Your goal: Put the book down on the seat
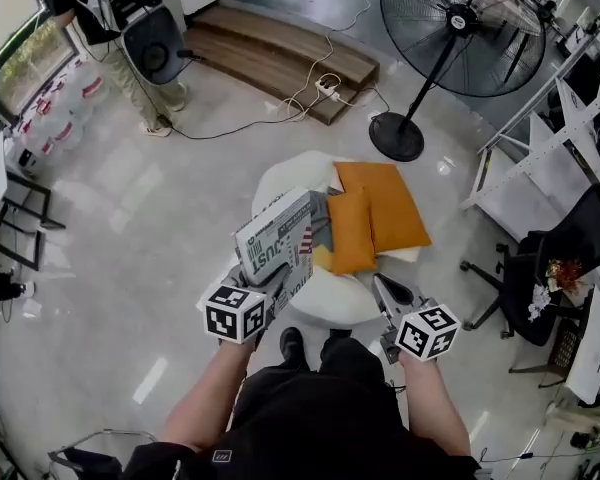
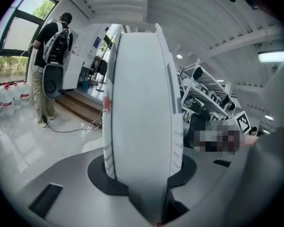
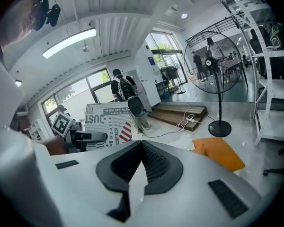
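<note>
A white book (image 1: 278, 236) with large black print and a red-striped flag patch is held tilted over the left side of the seat (image 1: 332, 300), a round white chair. My left gripper (image 1: 270, 284) is shut on its lower edge. In the left gripper view the book (image 2: 142, 103) stands edge-on between the jaws and fills the middle. My right gripper (image 1: 386, 294) hovers at the seat's right front edge, jaws together and empty (image 3: 141, 156). In the right gripper view the book (image 3: 106, 121) shows at left. Two orange cushions (image 1: 352, 230) (image 1: 382, 200) lie on the seat's right and back.
A large standing fan (image 1: 450, 30) is behind the seat, its base (image 1: 397, 136) on the floor. A wooden step (image 1: 280, 53) with a power strip and cables lies at the back. A person with a backpack (image 1: 130, 18) stands far left. An office chair (image 1: 540, 268) and white racks are at right.
</note>
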Demonstrator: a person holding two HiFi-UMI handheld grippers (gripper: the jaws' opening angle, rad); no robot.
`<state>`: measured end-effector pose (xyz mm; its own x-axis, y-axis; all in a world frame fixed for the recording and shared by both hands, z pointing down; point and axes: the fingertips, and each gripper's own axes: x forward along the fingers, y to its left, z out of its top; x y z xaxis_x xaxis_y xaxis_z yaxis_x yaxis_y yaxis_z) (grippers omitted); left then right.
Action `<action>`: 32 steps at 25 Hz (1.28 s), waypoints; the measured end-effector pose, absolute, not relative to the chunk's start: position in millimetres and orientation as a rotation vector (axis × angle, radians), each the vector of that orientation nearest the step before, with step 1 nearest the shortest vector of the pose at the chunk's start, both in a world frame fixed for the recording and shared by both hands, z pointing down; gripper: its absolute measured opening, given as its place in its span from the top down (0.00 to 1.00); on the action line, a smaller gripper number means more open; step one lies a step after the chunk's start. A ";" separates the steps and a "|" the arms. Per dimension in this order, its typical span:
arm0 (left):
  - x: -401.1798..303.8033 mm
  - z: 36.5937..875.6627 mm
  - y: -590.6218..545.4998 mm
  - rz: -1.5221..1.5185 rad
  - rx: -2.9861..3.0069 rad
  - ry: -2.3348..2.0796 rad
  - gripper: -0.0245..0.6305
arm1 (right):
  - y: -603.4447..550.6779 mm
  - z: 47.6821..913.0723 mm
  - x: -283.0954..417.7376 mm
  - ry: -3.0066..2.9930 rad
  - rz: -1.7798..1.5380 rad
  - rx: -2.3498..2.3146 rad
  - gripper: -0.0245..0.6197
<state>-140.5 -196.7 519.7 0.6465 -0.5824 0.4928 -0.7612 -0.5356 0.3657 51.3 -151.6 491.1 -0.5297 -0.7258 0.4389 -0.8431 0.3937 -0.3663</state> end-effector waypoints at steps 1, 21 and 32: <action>-140.0 525.9 -199.5 0.426 2.291 -1.039 0.72 | -155.6 497.3 51.1 -2.432 0.842 1.383 0.94; -52.8 719.0 -270.3 0.613 2.012 -0.962 0.72 | -236.4 664.6 86.1 -2.280 1.059 1.102 0.94; 8.0 872.8 -289.4 0.707 1.885 -0.840 0.72 | -274.1 781.2 112.4 -2.212 1.149 1.064 0.94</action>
